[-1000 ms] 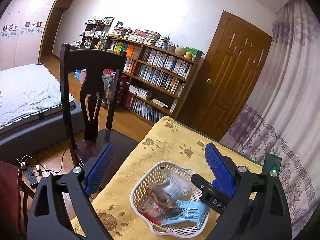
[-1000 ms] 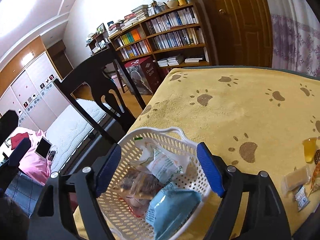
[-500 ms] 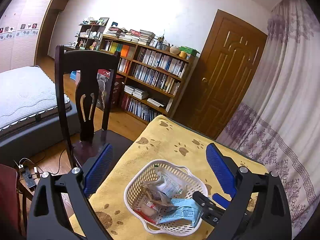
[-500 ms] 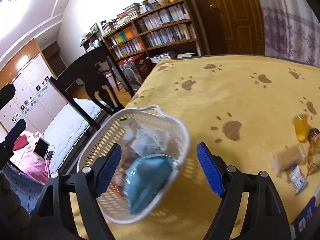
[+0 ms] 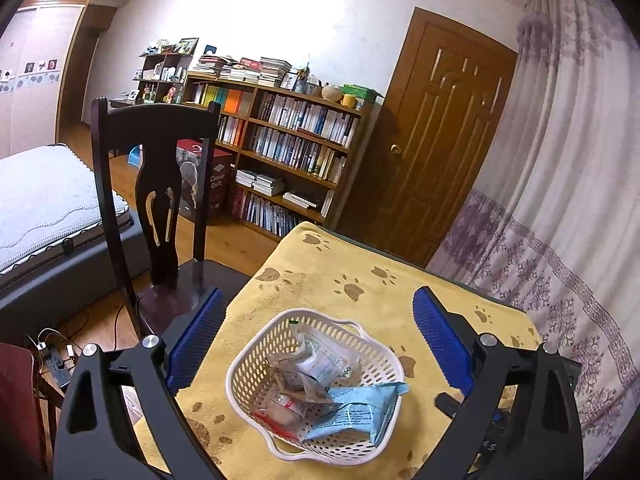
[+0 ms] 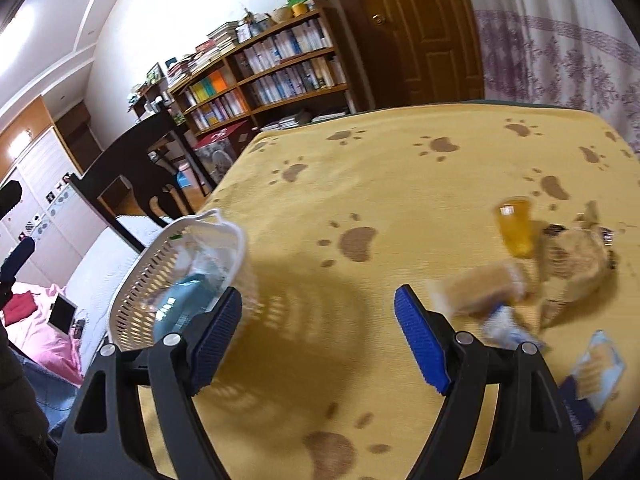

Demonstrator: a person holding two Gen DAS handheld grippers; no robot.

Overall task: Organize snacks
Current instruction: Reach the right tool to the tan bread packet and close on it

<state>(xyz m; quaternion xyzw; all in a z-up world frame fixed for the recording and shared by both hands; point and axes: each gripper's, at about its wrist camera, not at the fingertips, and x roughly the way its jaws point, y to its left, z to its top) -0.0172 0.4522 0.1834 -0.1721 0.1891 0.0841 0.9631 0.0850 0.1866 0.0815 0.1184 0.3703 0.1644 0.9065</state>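
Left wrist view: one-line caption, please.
Open left tool poised over the white basket of snack packets on the paw-print cloth.

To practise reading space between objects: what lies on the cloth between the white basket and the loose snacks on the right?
In the right wrist view, only bare yellow paw-print cloth separates the white basket from the loose snacks.

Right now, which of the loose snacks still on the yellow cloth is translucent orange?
The small orange jelly cup, farthest back of the loose pile; the packets beside it are tan, white or blue.
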